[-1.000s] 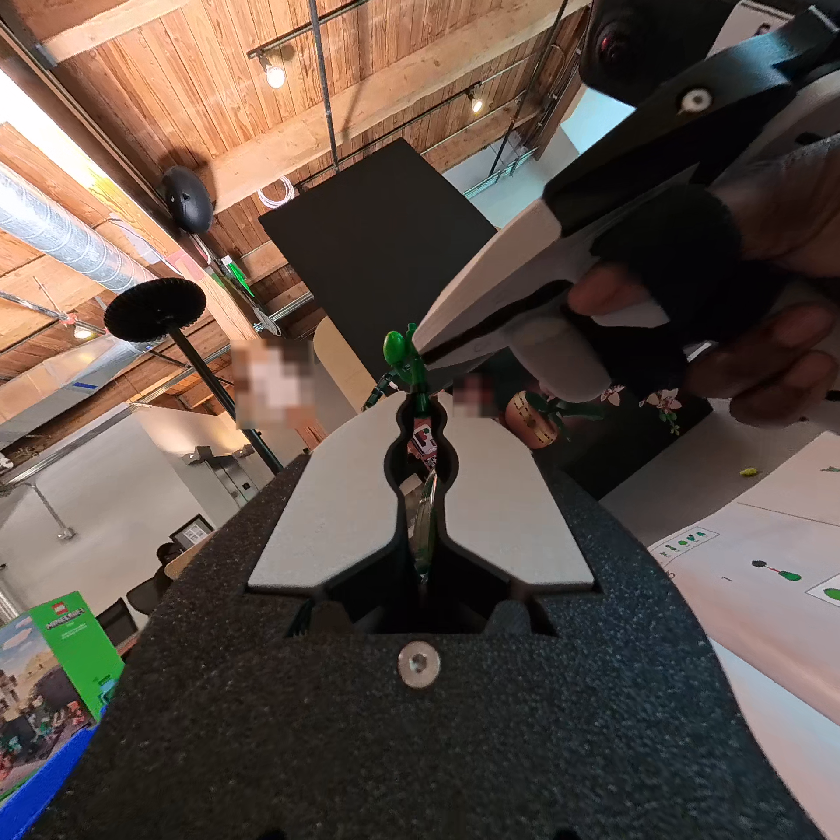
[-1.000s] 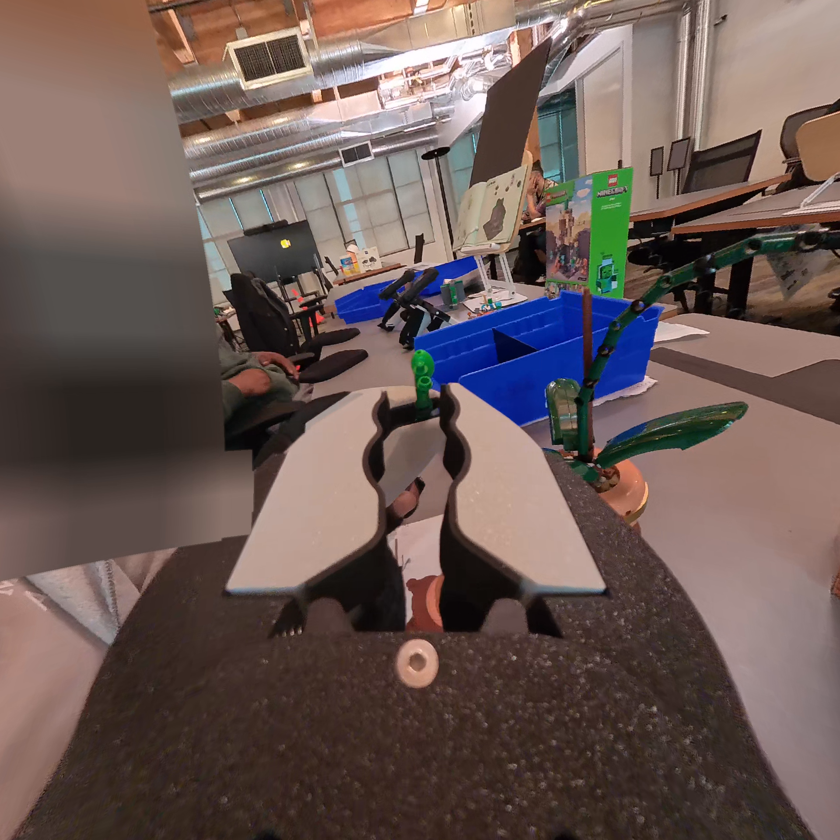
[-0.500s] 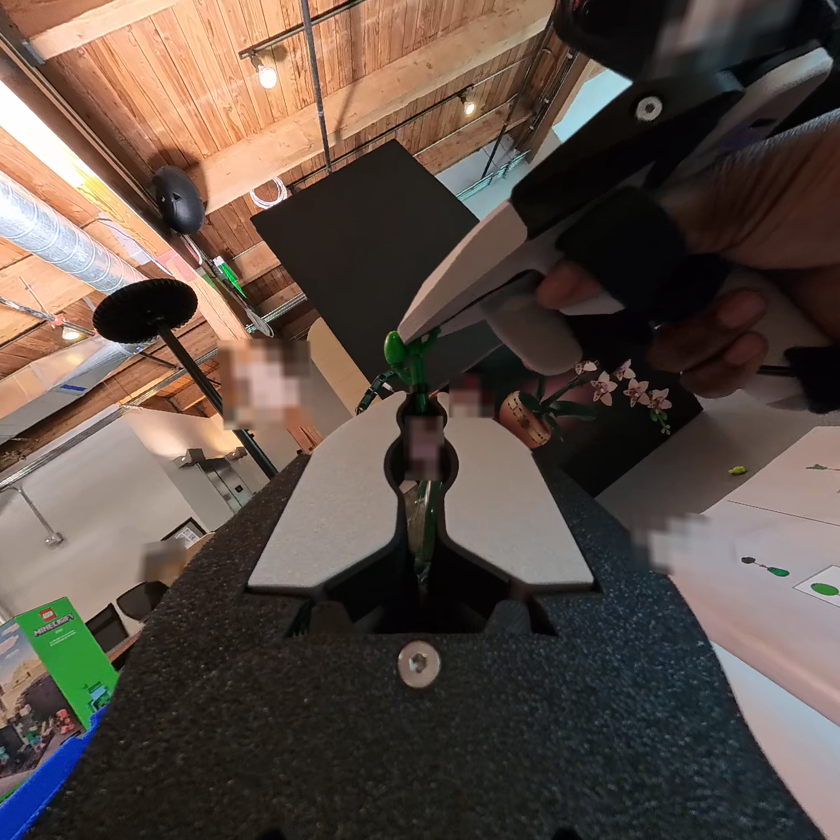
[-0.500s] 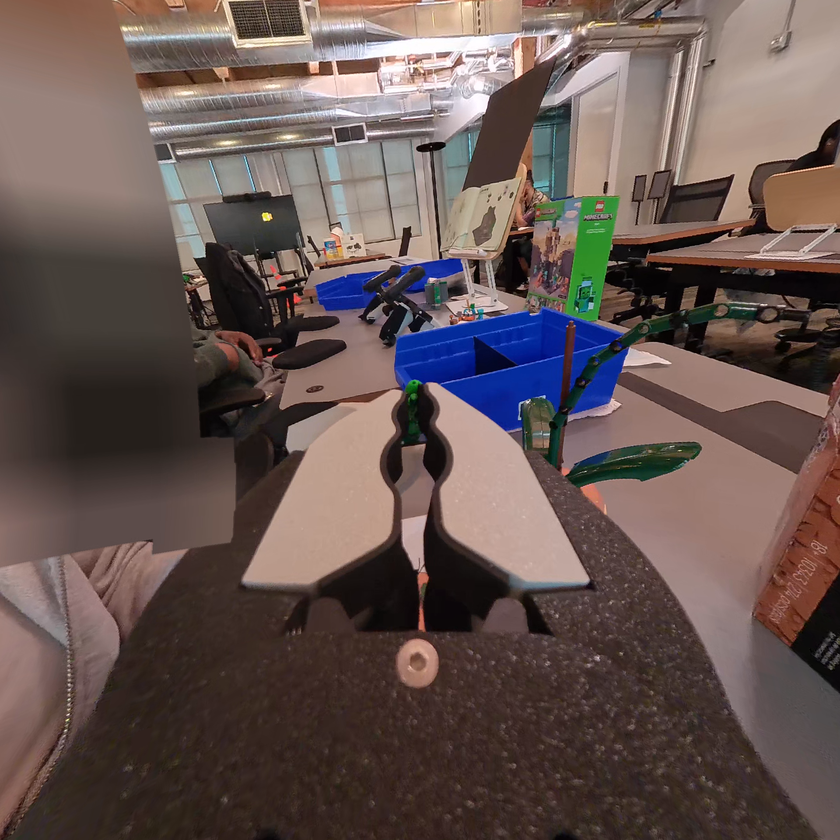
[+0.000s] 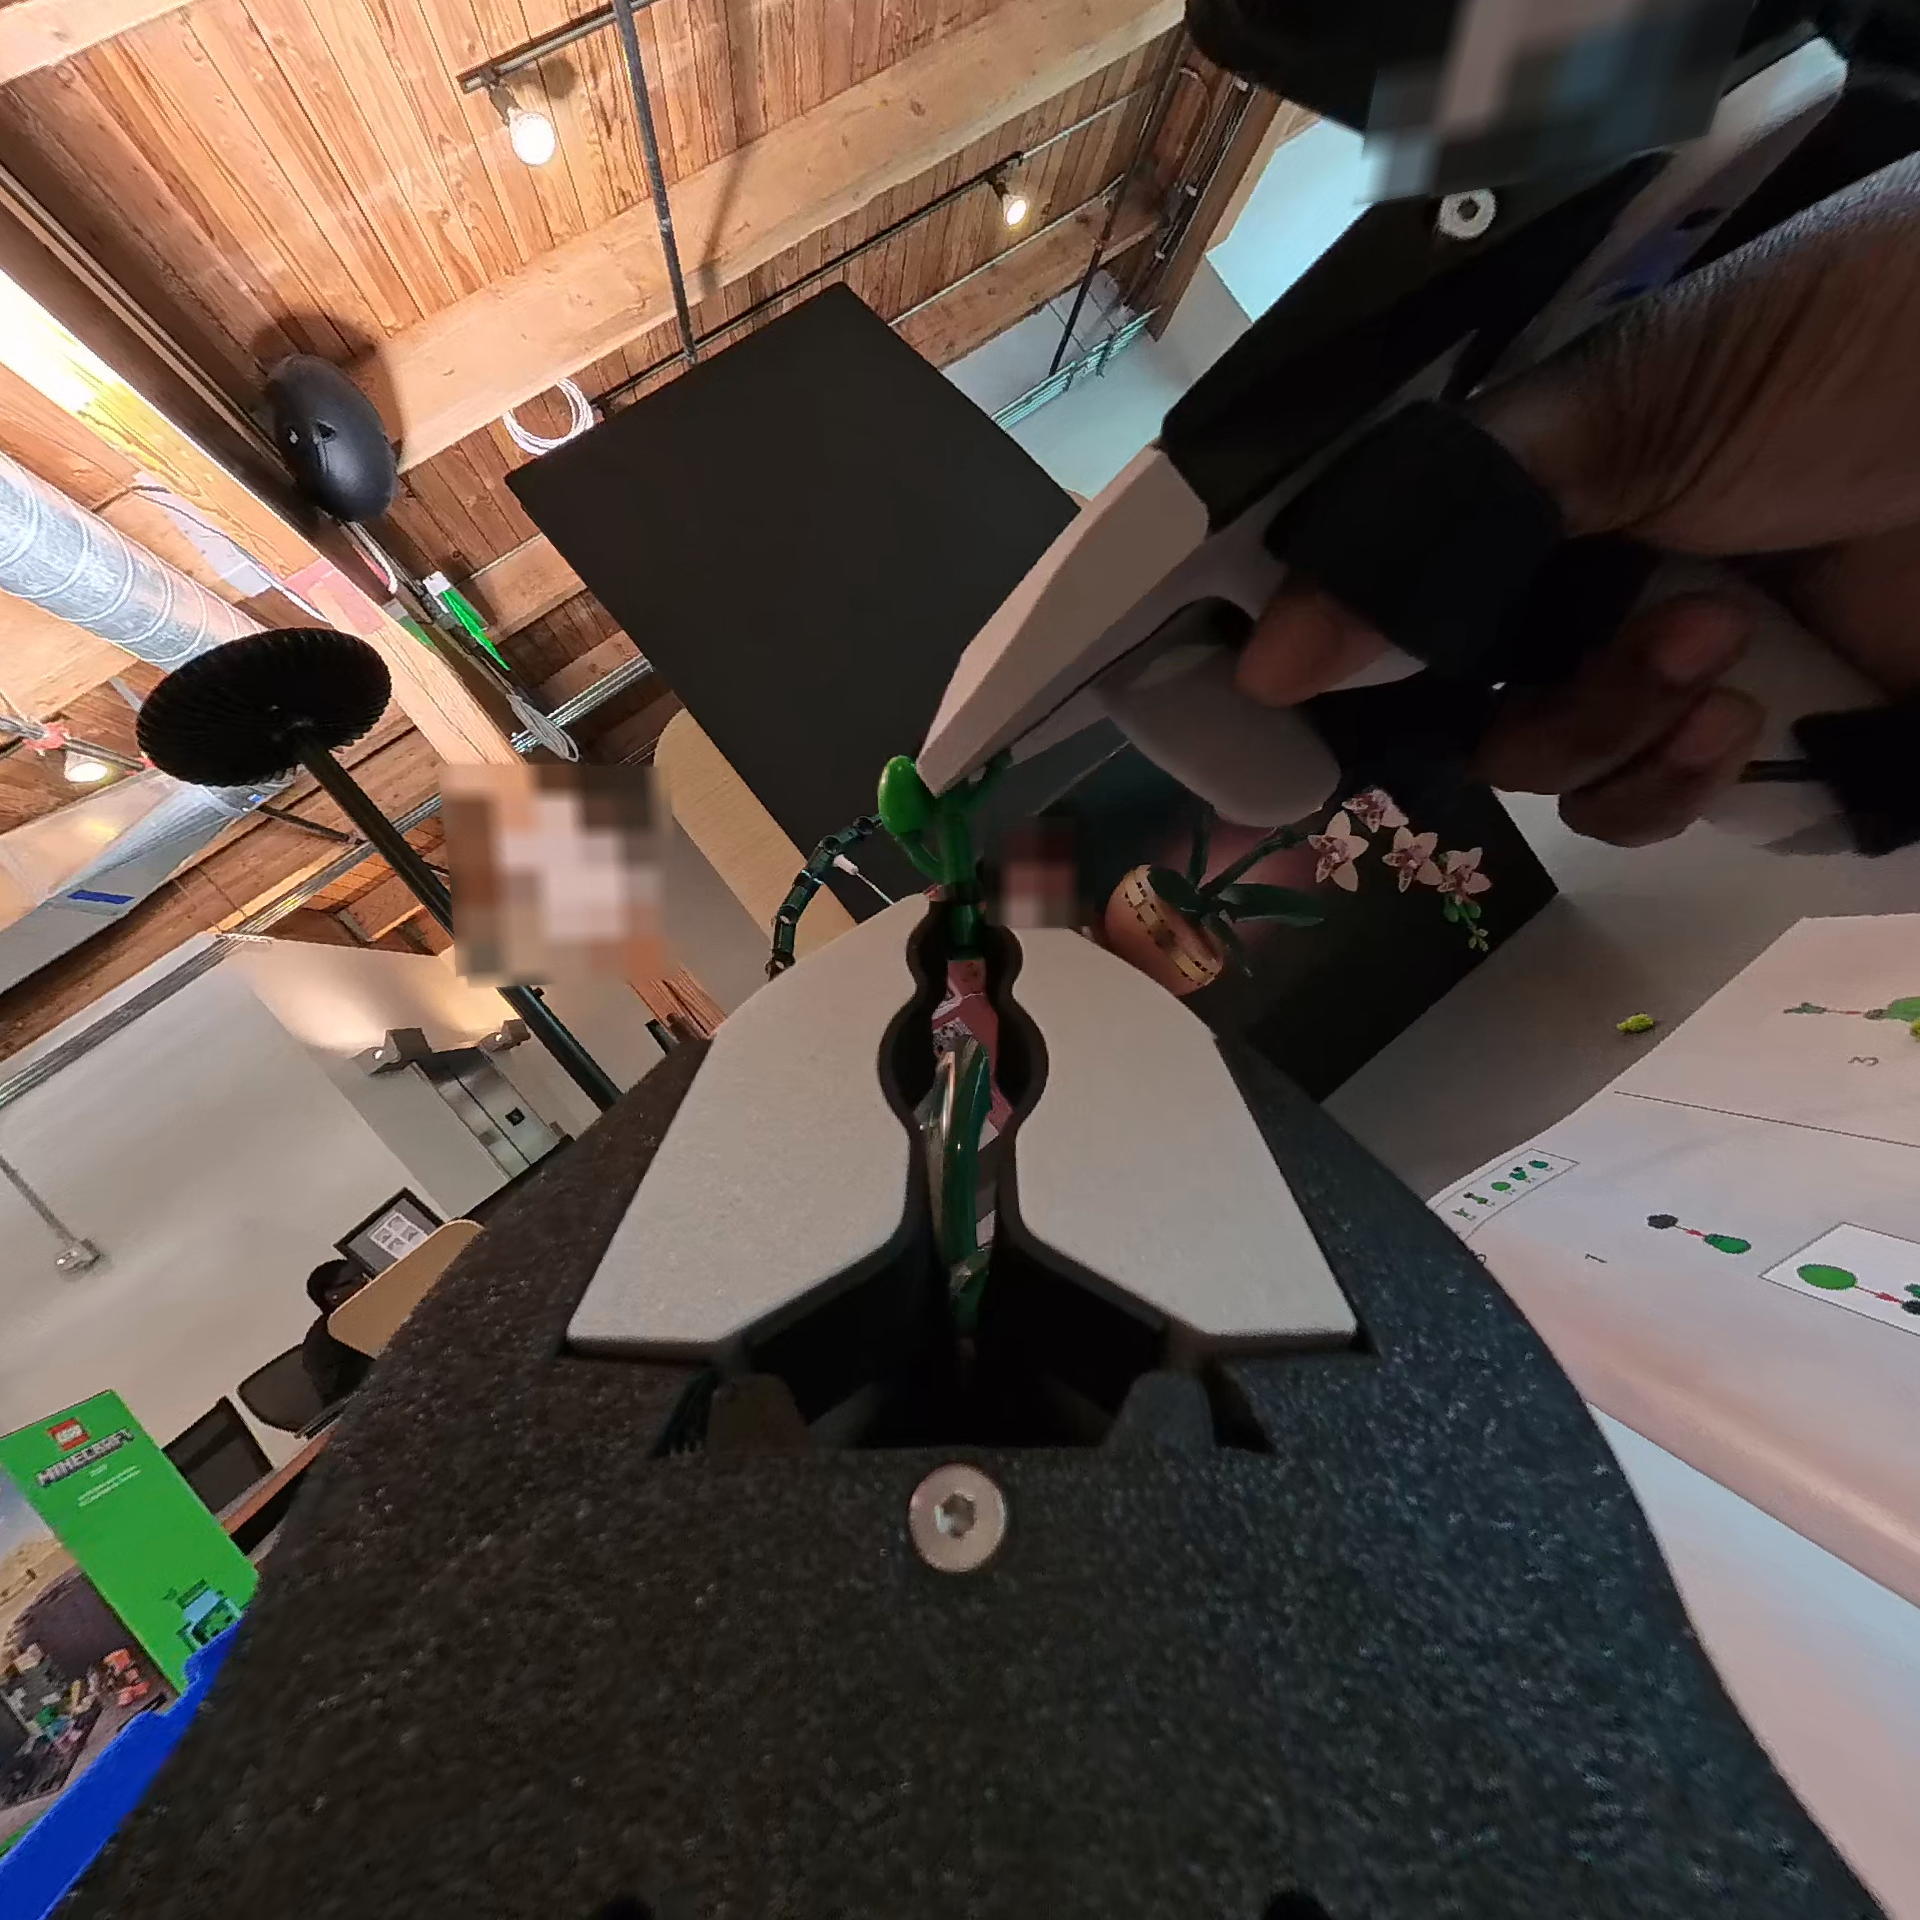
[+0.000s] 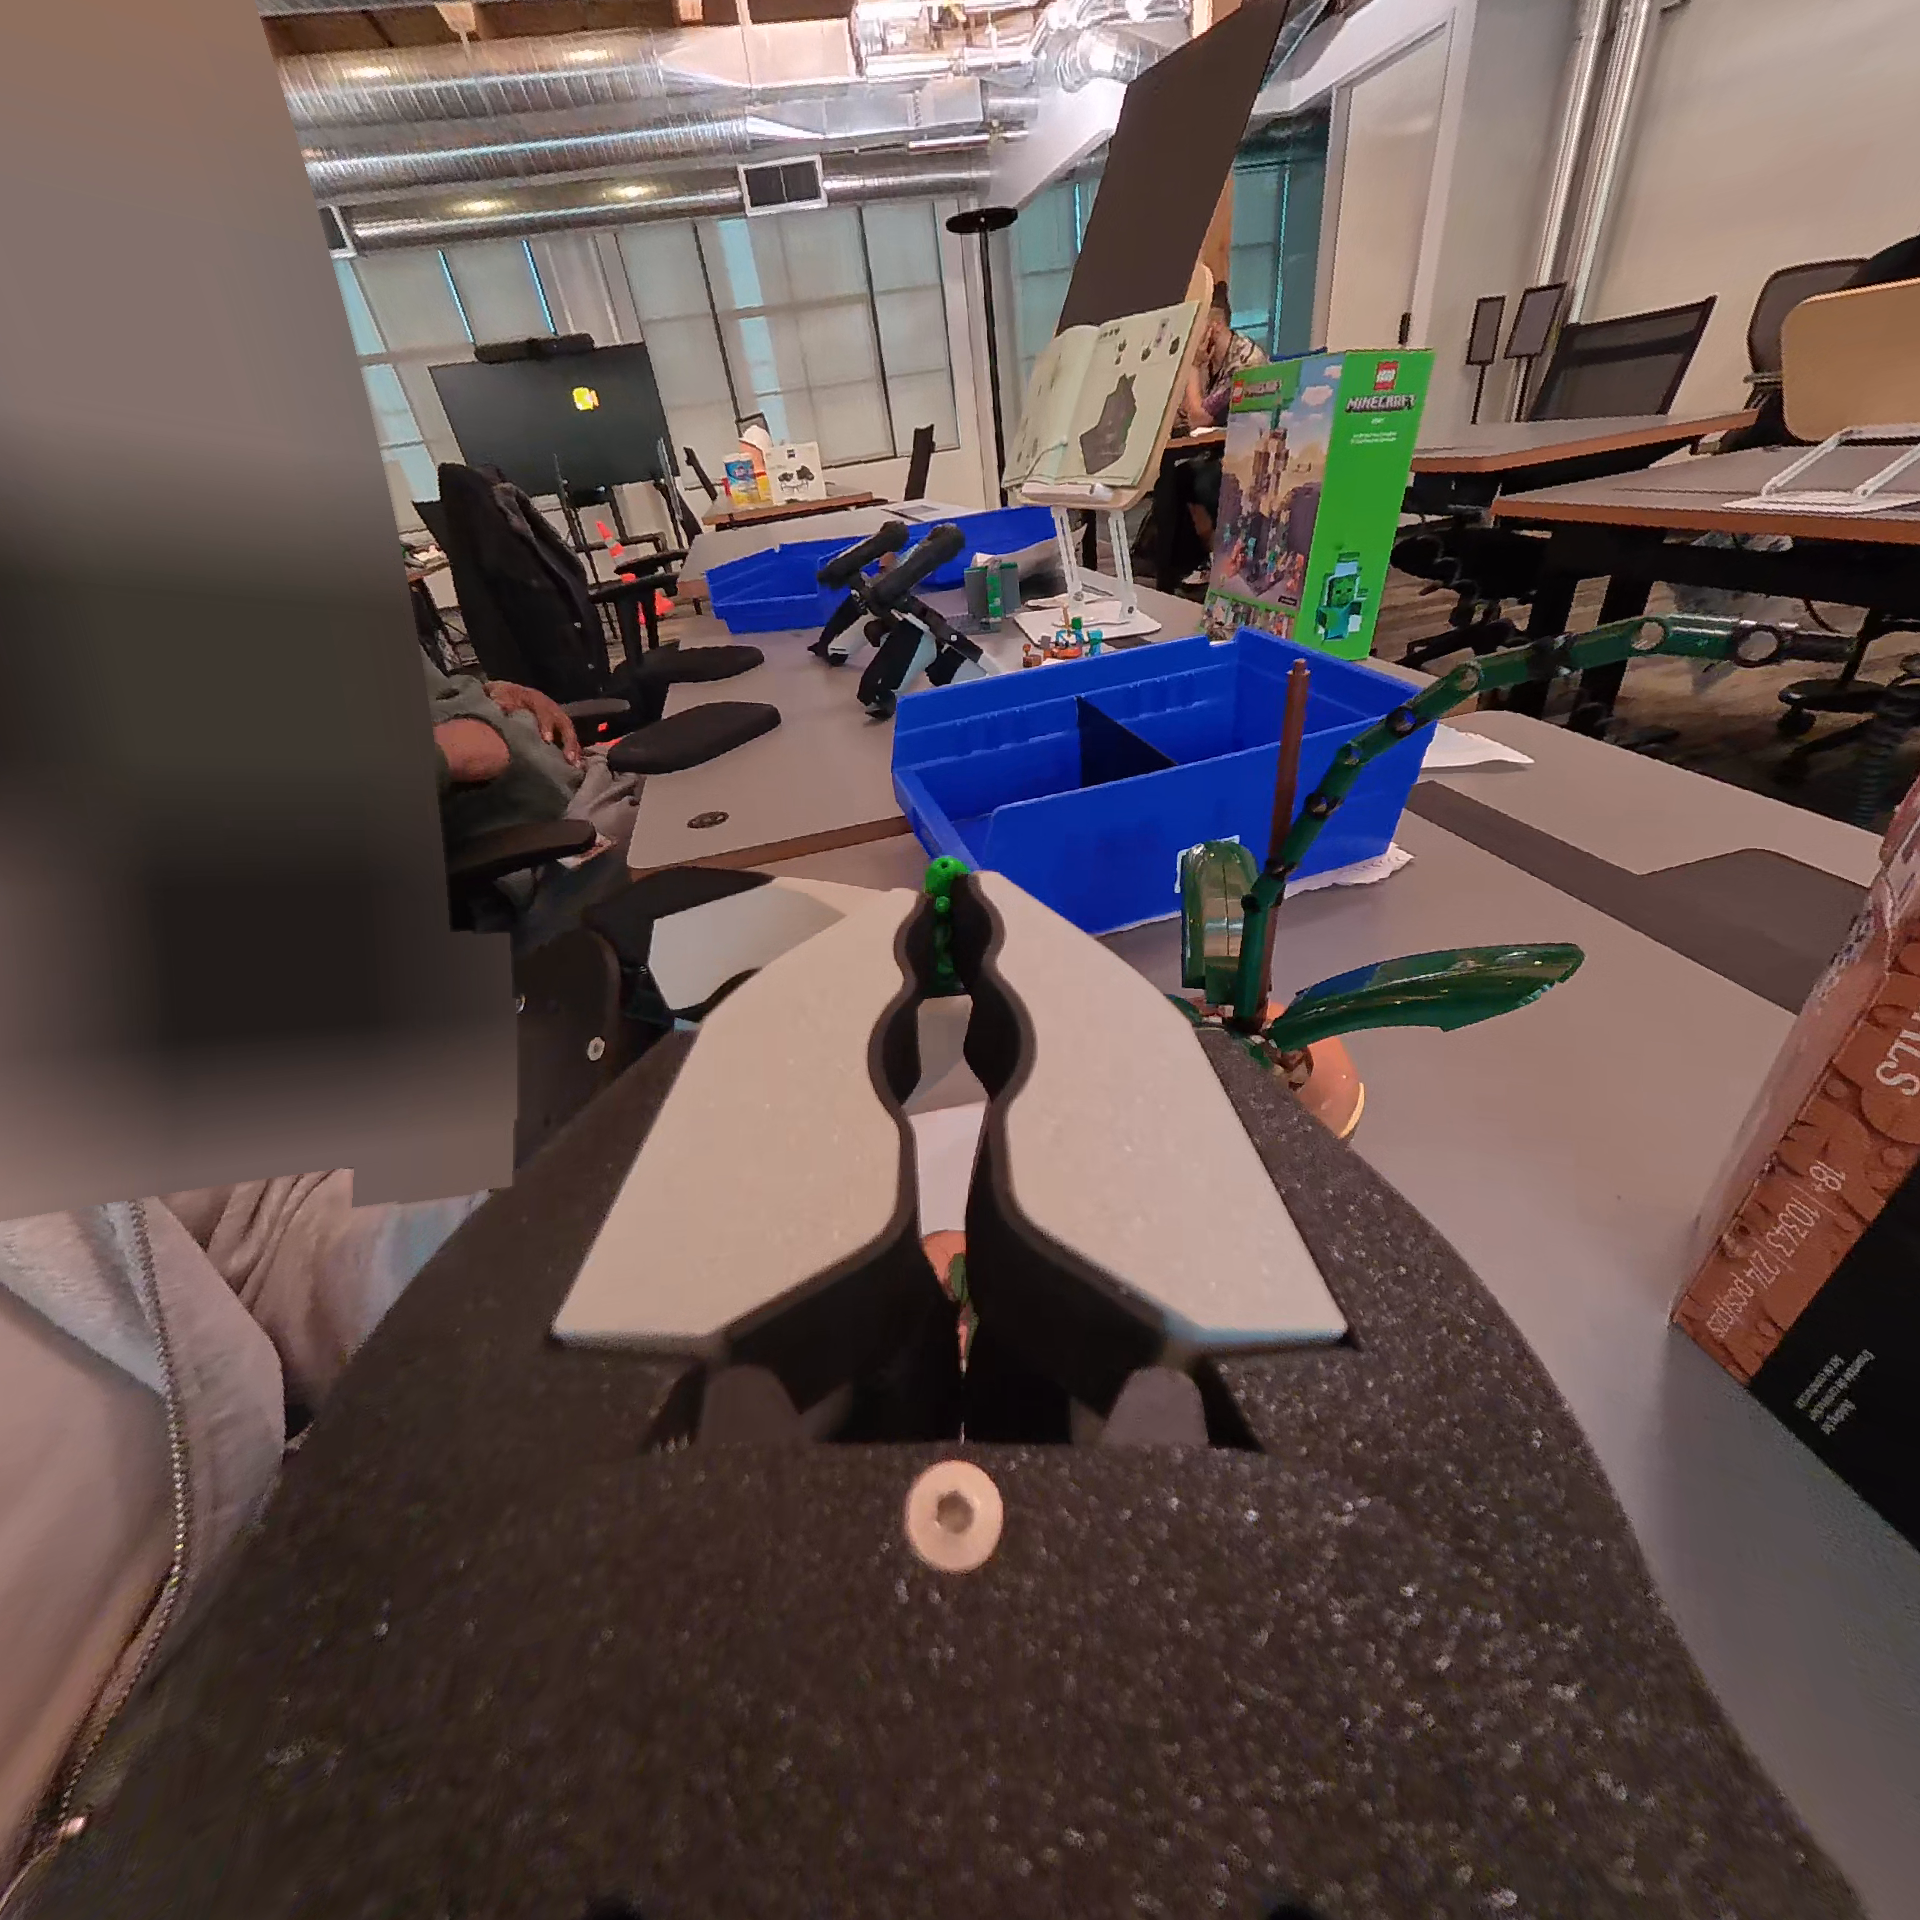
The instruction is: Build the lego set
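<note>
In the left wrist view my left gripper (image 5: 961,935) is shut on a dark green stem piece (image 5: 961,1164) that stands up between its fingers. The stem's top carries a bright green bud (image 5: 900,805). My right gripper (image 5: 940,769), held by a hand, comes in from the upper right with its tips on that bud end. In the right wrist view my right gripper (image 6: 961,899) is shut on the small bright green bud stem (image 6: 943,914). The partly built plant (image 6: 1423,987), with pot, leaves and an arching stem, stands on the table to the right.
An open instruction booklet (image 5: 1714,1195) lies at the right and the dark orchid set box (image 5: 1299,914) stands behind it. A blue bin (image 6: 1143,790) and a green set box (image 6: 1320,488) are beyond the plant. A brown box (image 6: 1829,1195) is close on the right. A seated person is at the left. Only a small space, under 4 cm, lies between the two pairs of fingers. The partly built plant (image 6: 1423,987) is about equally far from each gripper, around 15 centimeters.
My right gripper has gone from open around the bright green bud stem to shut on it. My left gripper still holds the dark green stem.
</note>
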Available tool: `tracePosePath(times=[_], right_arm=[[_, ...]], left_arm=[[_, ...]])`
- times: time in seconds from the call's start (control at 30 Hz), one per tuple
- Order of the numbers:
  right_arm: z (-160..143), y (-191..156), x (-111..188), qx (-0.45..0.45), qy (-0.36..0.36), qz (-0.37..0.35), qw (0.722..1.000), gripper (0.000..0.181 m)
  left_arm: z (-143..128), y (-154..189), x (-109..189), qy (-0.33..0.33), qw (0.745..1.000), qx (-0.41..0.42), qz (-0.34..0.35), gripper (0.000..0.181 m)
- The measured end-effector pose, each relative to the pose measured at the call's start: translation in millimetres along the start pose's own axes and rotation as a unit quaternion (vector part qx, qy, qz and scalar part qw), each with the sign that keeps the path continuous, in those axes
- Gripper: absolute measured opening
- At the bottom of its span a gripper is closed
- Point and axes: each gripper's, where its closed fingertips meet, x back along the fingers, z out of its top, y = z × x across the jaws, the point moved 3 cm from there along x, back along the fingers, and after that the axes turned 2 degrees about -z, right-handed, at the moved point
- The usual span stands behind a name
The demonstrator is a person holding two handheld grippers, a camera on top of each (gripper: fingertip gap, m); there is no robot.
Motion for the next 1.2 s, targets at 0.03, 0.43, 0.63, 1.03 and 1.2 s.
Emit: tracePosePath(times=[0.03,0.43,0.63,1.03,1.2], right_arm=[[-0.2,0.1,0.5,0.001,-0.002,0.0,1.0,0.003],[-4.0,1.1,6.9,-0.009,-0.021,0.016,1.0,0.003],[-0.9,2.4,7.7,-0.006,-0.026,0.012,1.0,0.006],[-0.7,2.4,13.4,0.012,-0.139,0.013,0.99,0.009],[-0.8,2.4,13.6,0.007,-0.188,0.022,0.982,0.005]], left_arm=[[0.0,0.6,-0.1,0.0,1.0,-0.002,-0.001,0.005],[2.2,6.1,0.1,0.008,1.0,-0.015,-0.019,0.005],[1.0,4.6,-2.0,0.006,1.0,0.008,-0.024,0.006],[2.3,5.7,-1.8,0.007,1.0,-0.01,-0.021,0.006],[3.1,8.5,-1.6,0.006,0.999,-0.035,-0.021,0.005]])
